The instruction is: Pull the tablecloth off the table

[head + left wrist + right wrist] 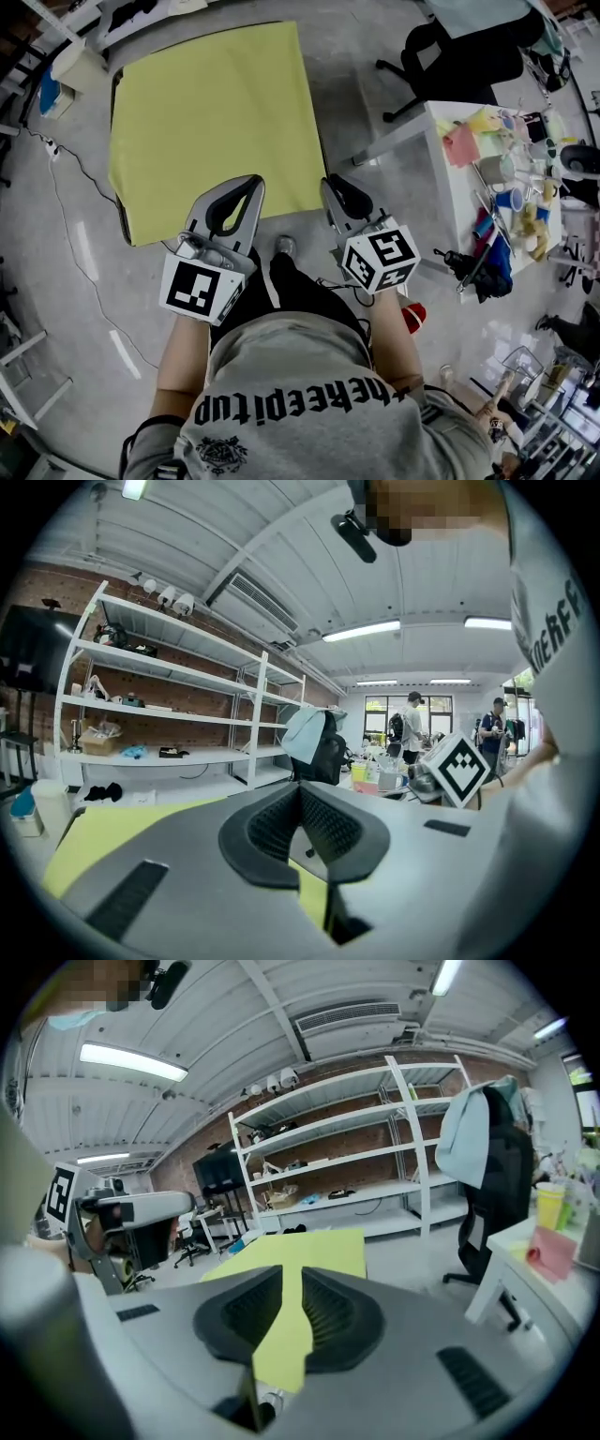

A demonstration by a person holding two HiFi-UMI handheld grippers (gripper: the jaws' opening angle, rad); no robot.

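Observation:
A yellow-green tablecloth [211, 122] lies flat over a table whose dark edge [116, 94] shows at the left. My left gripper [248, 183] is at the cloth's near edge, its jaws shut tip to tip with nothing seen between them. In the left gripper view the cloth [103, 832] shows beside and below the left gripper [300, 794]. My right gripper [330, 186] hovers by the near right corner. Its jaws stand a narrow gap apart, and through the right gripper [292, 1283] the cloth [300, 1251] is seen beyond, not pinched.
A white table [450, 178] crowded with cups and clutter stands at the right, with a black office chair [459, 56] behind it. A cable [75, 169] runs over the concrete floor at the left. White shelving [169, 686] lines the brick wall. People [410, 726] stand far off.

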